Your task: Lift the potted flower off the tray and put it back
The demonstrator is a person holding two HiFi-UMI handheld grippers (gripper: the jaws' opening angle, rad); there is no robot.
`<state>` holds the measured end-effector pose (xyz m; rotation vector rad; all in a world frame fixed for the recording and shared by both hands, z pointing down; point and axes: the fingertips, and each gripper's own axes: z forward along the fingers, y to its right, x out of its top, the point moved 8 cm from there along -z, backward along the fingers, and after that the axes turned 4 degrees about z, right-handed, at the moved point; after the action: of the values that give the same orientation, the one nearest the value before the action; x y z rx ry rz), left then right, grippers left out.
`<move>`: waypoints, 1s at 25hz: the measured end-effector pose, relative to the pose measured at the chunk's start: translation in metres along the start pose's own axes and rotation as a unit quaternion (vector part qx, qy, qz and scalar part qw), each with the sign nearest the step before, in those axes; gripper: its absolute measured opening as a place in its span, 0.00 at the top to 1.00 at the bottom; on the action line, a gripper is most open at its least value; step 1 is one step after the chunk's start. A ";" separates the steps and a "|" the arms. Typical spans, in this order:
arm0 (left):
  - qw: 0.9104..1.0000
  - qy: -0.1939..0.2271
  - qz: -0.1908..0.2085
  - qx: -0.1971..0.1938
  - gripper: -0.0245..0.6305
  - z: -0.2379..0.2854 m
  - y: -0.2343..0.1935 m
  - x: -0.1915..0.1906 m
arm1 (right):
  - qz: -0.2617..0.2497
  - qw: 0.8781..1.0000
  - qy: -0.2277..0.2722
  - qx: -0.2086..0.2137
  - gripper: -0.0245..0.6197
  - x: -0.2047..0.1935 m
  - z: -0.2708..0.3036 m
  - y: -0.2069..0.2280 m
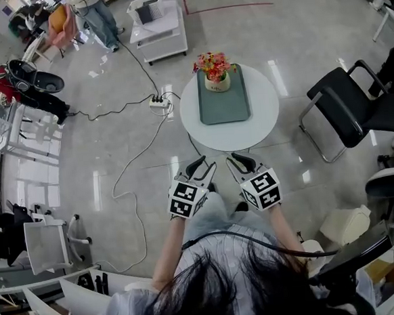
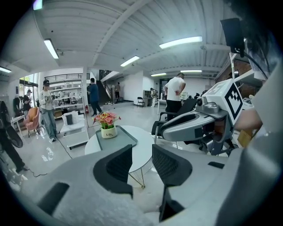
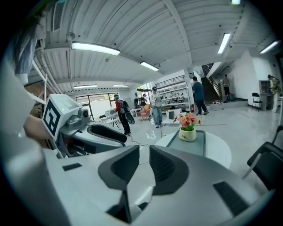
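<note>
Since the potted flower (image 1: 215, 72) looks light but top-heavy (glazed pot, slick), we'd clamp the pot body; left gripper (image 1: 201, 164) half-spread, right gripper (image 1: 240, 159) nearly closed, both empty.

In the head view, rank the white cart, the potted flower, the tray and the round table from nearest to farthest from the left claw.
1. The round table, just ahead of the left claw.
2. The tray, on the table's middle.
3. The potted flower, at the tray's far left corner.
4. The white cart, on the floor beyond the table, to the left.
</note>
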<state>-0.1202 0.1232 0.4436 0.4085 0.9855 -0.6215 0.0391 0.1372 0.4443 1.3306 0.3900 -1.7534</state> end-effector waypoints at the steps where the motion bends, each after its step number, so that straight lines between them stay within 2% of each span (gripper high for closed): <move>1: 1.000 -0.002 -0.005 0.002 0.73 -0.003 -0.001 -0.003 | 0.003 1.000 -0.001 0.002 0.83 -0.003 0.001 -0.005; 4: 1.000 0.005 -0.020 0.004 0.78 -0.007 -0.003 -0.008 | 0.008 1.000 -0.001 0.003 0.83 -0.008 0.002 -0.014; 10: 1.000 0.013 -0.020 -0.016 0.84 -0.014 0.000 -0.012 | 0.018 1.000 -0.002 -0.021 0.83 -0.010 -0.003 -0.024; 21: 0.998 0.016 -0.024 -0.047 0.87 -0.060 -0.019 -0.048 | 0.037 0.997 -0.014 -0.067 0.84 -0.021 -0.001 -0.083; 25: 0.998 0.017 -0.011 -0.062 0.87 -0.079 -0.025 -0.058 | 0.043 0.996 -0.013 -0.078 0.84 -0.024 0.006 -0.106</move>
<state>-0.2107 0.1678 0.4529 0.3000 1.0570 -0.5721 -0.0465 0.2041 0.4414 1.1944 0.4393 -1.6328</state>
